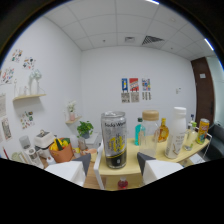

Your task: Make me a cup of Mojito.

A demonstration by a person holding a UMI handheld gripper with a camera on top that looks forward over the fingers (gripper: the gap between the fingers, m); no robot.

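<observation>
A silver and yellow soda water can [114,140] stands upright on the pale wooden table [131,169], between the fingers of my gripper [114,163]. The dark left fingertip [86,161] and right fingertip [143,159] flank the can's lower part with a gap showing on each side, so the gripper is open. Just beyond the can stand a clear glass jar with a cork lid [150,132], a teal bottle [139,131] and an amber bottle [162,129]. A white bottle [176,133] and a yellow-orange can [202,131] stand further right.
Left of the fingers are an orange bowl holding yellow items [60,150], a small green plant [85,129] and a white appliance [42,139]. A small red object [122,184] lies below the table edge. White walls with shelves and posters stand behind.
</observation>
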